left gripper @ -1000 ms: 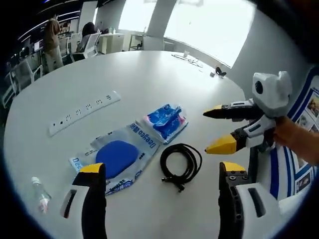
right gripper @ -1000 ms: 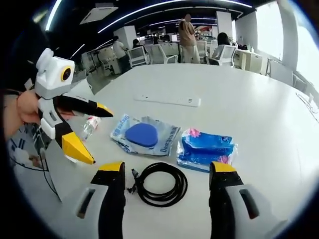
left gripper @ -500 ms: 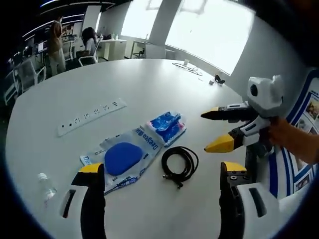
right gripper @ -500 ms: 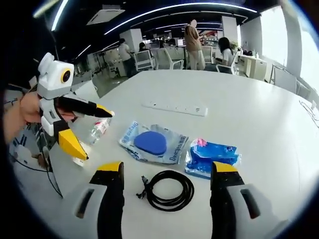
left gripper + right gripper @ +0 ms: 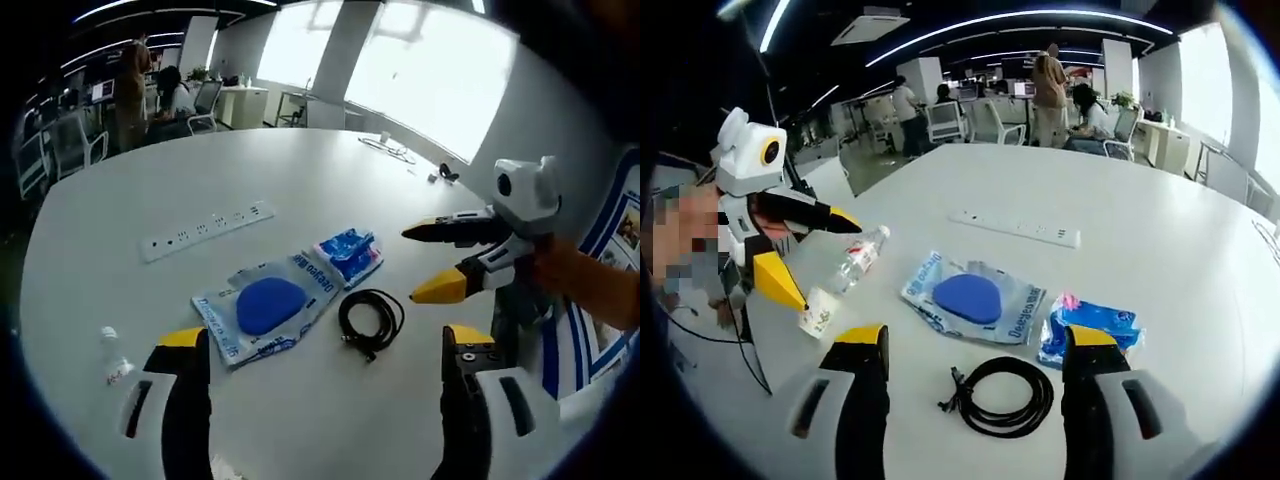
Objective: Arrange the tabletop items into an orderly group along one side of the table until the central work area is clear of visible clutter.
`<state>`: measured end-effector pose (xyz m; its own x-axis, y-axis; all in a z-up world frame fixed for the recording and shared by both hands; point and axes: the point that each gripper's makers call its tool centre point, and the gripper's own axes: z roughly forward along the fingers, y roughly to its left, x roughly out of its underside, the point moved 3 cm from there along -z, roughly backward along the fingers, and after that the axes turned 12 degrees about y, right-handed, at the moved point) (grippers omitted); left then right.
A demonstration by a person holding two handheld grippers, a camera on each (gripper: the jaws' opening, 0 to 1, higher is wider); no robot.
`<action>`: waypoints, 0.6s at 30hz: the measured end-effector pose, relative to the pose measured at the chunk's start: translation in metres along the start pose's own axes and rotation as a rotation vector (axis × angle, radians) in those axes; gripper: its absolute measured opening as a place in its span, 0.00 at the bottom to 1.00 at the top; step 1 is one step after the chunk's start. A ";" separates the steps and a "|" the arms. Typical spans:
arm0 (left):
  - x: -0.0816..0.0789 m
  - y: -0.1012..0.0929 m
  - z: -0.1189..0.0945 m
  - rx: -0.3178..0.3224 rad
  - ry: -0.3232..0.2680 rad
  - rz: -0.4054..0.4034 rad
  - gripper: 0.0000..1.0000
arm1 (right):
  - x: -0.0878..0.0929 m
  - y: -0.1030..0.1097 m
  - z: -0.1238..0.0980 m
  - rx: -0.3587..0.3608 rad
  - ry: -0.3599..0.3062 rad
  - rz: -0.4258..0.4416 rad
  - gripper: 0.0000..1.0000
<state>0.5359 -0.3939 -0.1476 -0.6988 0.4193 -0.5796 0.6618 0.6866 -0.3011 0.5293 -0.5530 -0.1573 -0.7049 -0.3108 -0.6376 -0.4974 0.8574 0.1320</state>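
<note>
A coiled black cable (image 5: 372, 318) lies on the white round table (image 5: 300, 160), just beyond my open left gripper (image 5: 325, 340). Beside it rest a blue packet (image 5: 349, 255) and a clear bag holding a blue pad (image 5: 268, 305). Farther off is a white power strip (image 5: 208, 230), and a small plastic bottle (image 5: 113, 360) lies on its side at the left. My right gripper (image 5: 412, 265) hovers open at the right, holding nothing. In the right gripper view, the cable (image 5: 1002, 395), packet (image 5: 1090, 325), bag (image 5: 975, 300), power strip (image 5: 1015, 227) and bottle (image 5: 845, 275) lie ahead of the open right gripper (image 5: 975, 338). The left gripper (image 5: 830, 265) hangs open above the bottle.
Small items and a cable (image 5: 390, 147) sit at the table's far edge near bright windows. Office chairs (image 5: 940, 120) and several people (image 5: 1050, 80) stand beyond the table. A blue and white wall panel (image 5: 600, 330) is close on the right.
Both cameras have drawn back from the table, so the items look smaller and farther off. The bottle now shows fully in the right gripper view. Nothing on the table has moved.
</note>
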 end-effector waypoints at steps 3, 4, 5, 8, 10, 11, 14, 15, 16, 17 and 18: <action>0.004 0.006 -0.009 -0.011 -0.009 -0.011 0.99 | -0.006 0.005 0.002 -0.006 -0.004 -0.010 0.70; 0.006 0.008 -0.011 -0.013 -0.012 -0.014 0.99 | -0.007 0.007 0.002 -0.008 -0.005 -0.014 0.70; 0.007 0.010 -0.015 -0.017 -0.016 -0.019 0.99 | -0.009 0.010 0.003 -0.011 -0.005 -0.018 0.70; 0.012 0.015 -0.023 -0.027 -0.021 -0.026 0.99 | -0.014 0.016 0.005 -0.018 -0.010 -0.029 0.70; 0.016 0.017 -0.029 -0.029 -0.027 -0.033 0.99 | -0.017 0.021 0.006 -0.024 -0.011 -0.036 0.70; 0.017 0.019 -0.031 -0.031 -0.029 -0.035 0.99 | -0.018 0.023 0.007 -0.026 -0.011 -0.037 0.70; 0.022 0.023 -0.039 -0.041 -0.035 -0.042 0.99 | -0.023 0.031 0.010 -0.035 -0.015 -0.048 0.70; 0.023 0.024 -0.041 -0.043 -0.039 -0.044 0.99 | -0.024 0.034 0.011 -0.038 -0.015 -0.053 0.70; 0.025 0.026 -0.044 -0.045 -0.040 -0.046 1.00 | -0.026 0.036 0.012 -0.043 -0.014 -0.057 0.69; 0.027 0.028 -0.047 -0.049 -0.040 -0.049 1.00 | -0.028 0.040 0.013 -0.049 -0.018 -0.062 0.70; 0.029 0.030 -0.050 -0.053 -0.043 -0.051 1.00 | -0.030 0.043 0.014 -0.053 -0.019 -0.066 0.70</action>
<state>0.5215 -0.3312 -0.1356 -0.7185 0.3576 -0.5966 0.6091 0.7376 -0.2914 0.5358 -0.5007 -0.1431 -0.6597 -0.3578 -0.6609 -0.5690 0.8123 0.1282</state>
